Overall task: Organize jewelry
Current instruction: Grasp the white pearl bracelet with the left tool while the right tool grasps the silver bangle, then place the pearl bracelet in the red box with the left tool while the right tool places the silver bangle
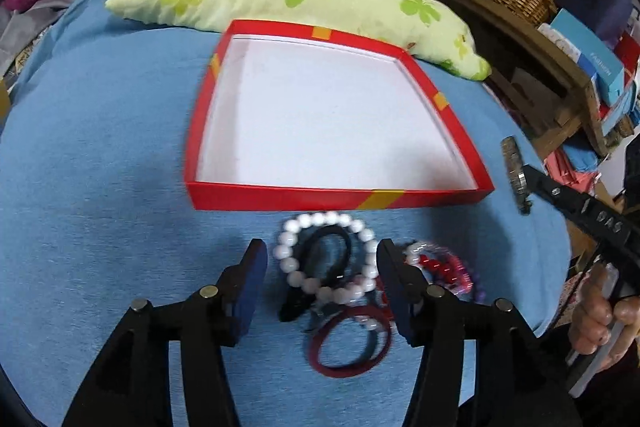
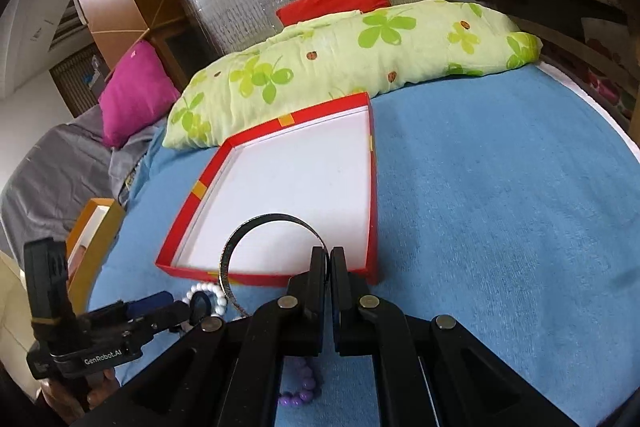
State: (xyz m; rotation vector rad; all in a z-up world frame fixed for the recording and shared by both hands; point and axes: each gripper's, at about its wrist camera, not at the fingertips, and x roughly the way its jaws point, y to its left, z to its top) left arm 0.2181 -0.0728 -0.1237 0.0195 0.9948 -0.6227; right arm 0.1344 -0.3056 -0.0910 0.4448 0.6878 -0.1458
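Right claw (image 2: 329, 259) pinches a thin silvery bangle (image 2: 240, 243) over the red box (image 2: 374, 187).

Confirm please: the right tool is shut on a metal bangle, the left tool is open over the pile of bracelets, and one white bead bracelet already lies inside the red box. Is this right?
Not quite. The red box holds nothing; the left wrist view shows the white bead bracelet on the blue cloth in front of it. The rest stands: right tool shut on the metal bangle, left tool open over the pile.

light: even, soft indoor | shadows: faint | blur: slight motion smear | edges: strong fisheye bending, dark corners
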